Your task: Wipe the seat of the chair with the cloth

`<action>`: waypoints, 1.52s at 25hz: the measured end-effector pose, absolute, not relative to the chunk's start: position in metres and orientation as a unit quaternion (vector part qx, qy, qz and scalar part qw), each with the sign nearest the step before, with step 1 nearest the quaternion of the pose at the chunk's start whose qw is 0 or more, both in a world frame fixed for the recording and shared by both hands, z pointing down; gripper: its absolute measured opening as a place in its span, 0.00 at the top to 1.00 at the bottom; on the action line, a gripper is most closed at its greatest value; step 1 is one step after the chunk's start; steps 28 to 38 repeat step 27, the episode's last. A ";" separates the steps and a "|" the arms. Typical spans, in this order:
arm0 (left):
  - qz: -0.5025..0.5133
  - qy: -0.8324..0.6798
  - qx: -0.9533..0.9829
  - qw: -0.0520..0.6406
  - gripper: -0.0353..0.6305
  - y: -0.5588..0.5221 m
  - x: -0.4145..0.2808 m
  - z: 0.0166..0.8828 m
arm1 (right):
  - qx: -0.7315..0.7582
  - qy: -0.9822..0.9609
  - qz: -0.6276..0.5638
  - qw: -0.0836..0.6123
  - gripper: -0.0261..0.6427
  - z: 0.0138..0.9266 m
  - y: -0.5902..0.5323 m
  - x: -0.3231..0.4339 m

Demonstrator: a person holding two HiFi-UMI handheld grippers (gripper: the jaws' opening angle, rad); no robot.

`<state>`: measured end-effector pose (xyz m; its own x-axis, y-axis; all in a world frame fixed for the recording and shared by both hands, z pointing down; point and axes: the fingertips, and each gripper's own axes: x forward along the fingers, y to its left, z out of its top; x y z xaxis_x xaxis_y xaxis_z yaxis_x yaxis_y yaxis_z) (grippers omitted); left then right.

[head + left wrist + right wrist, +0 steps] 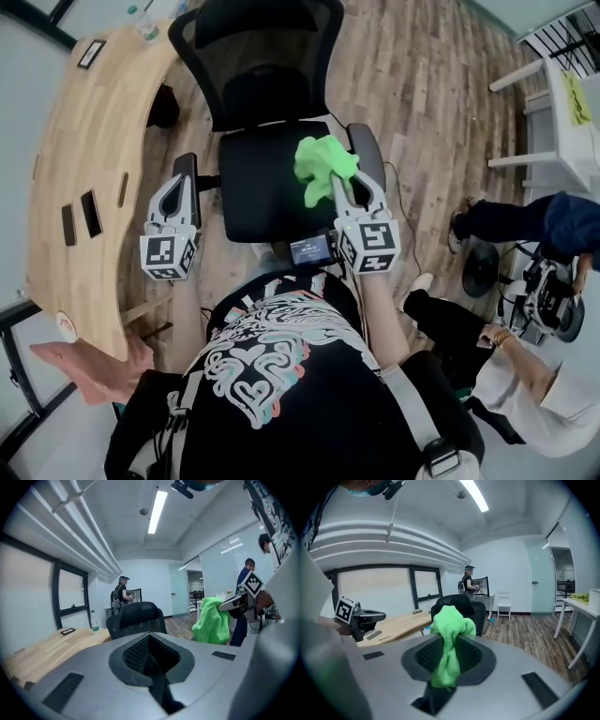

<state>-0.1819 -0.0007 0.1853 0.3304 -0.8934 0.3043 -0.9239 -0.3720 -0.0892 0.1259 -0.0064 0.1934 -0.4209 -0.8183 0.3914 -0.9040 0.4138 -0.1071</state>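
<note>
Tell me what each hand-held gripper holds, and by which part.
The right hand-held gripper pinches the green cloth by a bunched fold; the left hand-held gripper holds nothing.

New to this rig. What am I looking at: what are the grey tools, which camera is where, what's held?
No robot: a person works two grey hand-held two-jaw grippers. The top-down picture is from a head camera; the other two are from cameras riding on each gripper, looking along its jaws. Below stands a black mesh office chair beside a curved wooden desk. The right gripper pinches a bright green cloth above the seat; the left gripper is shut, empty.
</note>
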 end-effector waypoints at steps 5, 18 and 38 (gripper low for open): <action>0.138 -0.549 0.823 0.041 0.94 -0.010 -0.169 0.168 | 0.527 -0.823 0.133 0.164 0.86 0.189 -0.006 0.123; 0.117 -0.551 0.825 0.047 0.94 -0.018 -0.155 0.159 | 0.505 -0.838 0.138 0.154 0.86 0.187 -0.016 0.125; 0.120 -0.542 0.831 0.044 0.94 -0.023 -0.149 0.158 | 0.497 -0.843 0.139 0.153 0.86 0.189 -0.020 0.115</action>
